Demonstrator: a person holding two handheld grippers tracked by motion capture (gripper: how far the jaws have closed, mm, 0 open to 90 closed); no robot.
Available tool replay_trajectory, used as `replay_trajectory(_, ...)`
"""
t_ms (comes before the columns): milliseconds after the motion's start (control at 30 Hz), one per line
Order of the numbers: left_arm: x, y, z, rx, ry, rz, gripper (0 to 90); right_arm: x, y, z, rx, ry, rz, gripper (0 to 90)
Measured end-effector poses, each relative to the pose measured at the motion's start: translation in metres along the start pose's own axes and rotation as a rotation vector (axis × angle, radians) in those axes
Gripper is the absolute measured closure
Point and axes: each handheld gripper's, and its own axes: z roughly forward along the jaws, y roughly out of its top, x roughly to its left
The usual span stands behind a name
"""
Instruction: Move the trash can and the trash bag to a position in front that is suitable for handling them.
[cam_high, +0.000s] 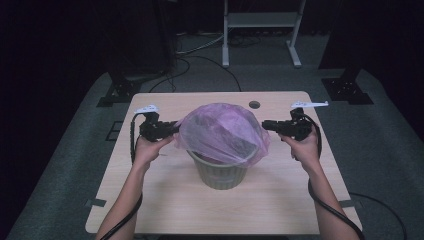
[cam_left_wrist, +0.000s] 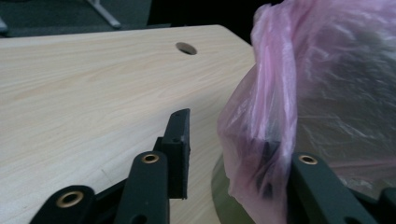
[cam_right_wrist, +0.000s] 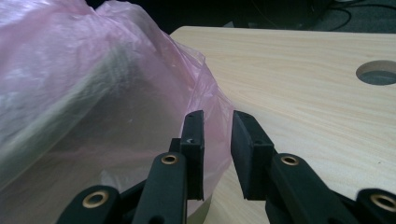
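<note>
Forearms, two, entering from 6 o'clock in the high view, one handheld gripper each.

Item 1: pink plastic bag (cam_high: 222, 131), thin, translucent, ballooned over the mouth of a grey-green waste bin (cam_high: 220, 175). Standing at the centre of the tabletop (cam_high: 165, 200), cable hole (cam_high: 254, 104) behind it at 12 o'clock.

Item 2: left gripper (cam_high: 172, 131), at 9 o'clock of the bag, level, pointing inward. Jaws moderately apart, nothing pinched; one jaw bare over the wood, the other veiled by a fold of film draped across it.

Item 3: right gripper (cam_high: 265, 125), at 3 o'clock of the bag. Jaws narrowly apart, not clamped; bag's edge brushing the inner jaw.

Step in hand, as judged: fitting the bag over the bin's rim. Best done by pinching the hem on both sides at once, low and at equal height, then drawing outward and down evenly; pulling on one side alone likely to tip the light bin or tear the film.

Unclear: bin rim mostly under film; dark shape inside the bag, unidentifiable; film between the right jaws or merely behind them, not settled.
</note>
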Motion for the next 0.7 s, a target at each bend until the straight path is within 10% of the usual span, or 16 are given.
replay_trajectory(700, -0.006, 0.007, -0.043, -0.126, -0.112, 0.027, 46.4, 0.0, -0.01, -0.034, -0.075, 0.038, -0.015, 73.4)
